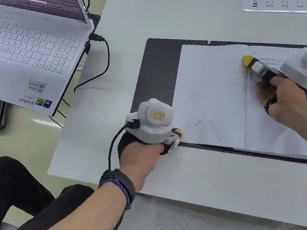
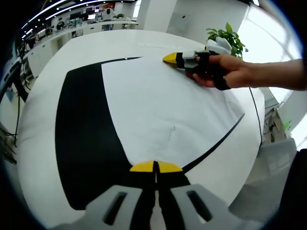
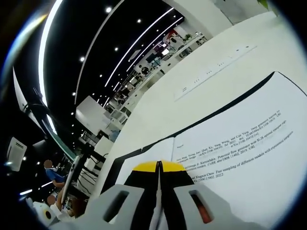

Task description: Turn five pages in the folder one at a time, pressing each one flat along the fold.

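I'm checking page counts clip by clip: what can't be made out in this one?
- Head view: the folder runs off the right edge, so its right side is cut off.
- Head view: print on the right page is too small to read, and the right hand covers part of it.
- Head view: the left gripper has its fingers mostly hidden under its body.
- How many pages are already turned: cannot tell.

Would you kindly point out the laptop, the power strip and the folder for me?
laptop point(image 1: 26, 40): head view, on its keyboard.
power strip point(image 1: 281, 3): head view, middle of its top face.
folder point(image 1: 157, 74): head view, bare black cover on its left side.
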